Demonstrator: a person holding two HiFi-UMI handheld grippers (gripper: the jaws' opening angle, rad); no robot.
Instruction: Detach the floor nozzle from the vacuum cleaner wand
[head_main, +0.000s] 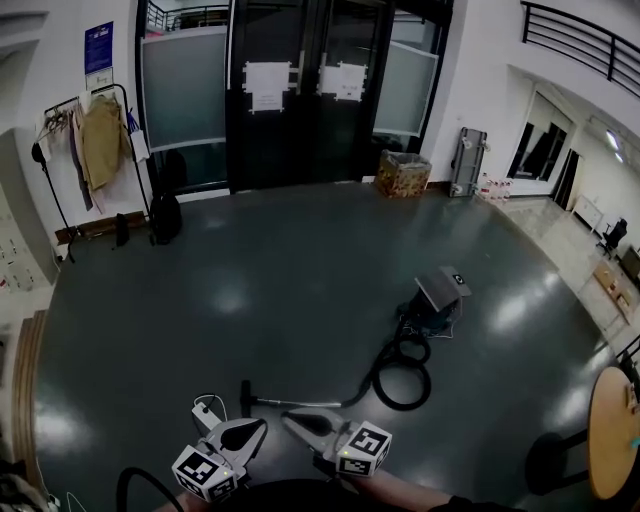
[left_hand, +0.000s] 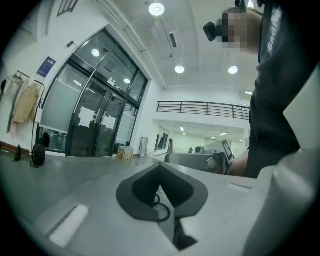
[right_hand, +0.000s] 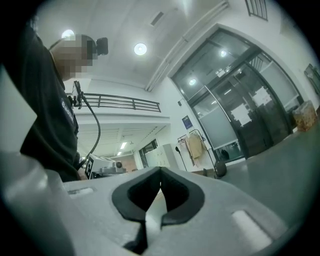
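The vacuum cleaner's body (head_main: 437, 301) sits on the dark floor at centre right, and its black hose (head_main: 402, 374) curls in a loop beside it. The thin wand (head_main: 300, 403) runs left from the hose to the small black floor nozzle (head_main: 244, 397). My left gripper (head_main: 257, 431) and right gripper (head_main: 291, 419) are held low at the bottom, just on my side of the wand, their tips turned toward each other. Both are shut with nothing between the jaws, as the left gripper (left_hand: 160, 172) and right gripper (right_hand: 160, 179) views confirm. Neither touches the vacuum.
A white cabled device (head_main: 206, 411) lies on the floor left of the nozzle. A coat rack (head_main: 92, 140) and black bag (head_main: 165, 216) stand at far left, black doors (head_main: 300, 90) at the back, a box (head_main: 403, 173) beside them, and a round wooden table (head_main: 612, 432) at right.
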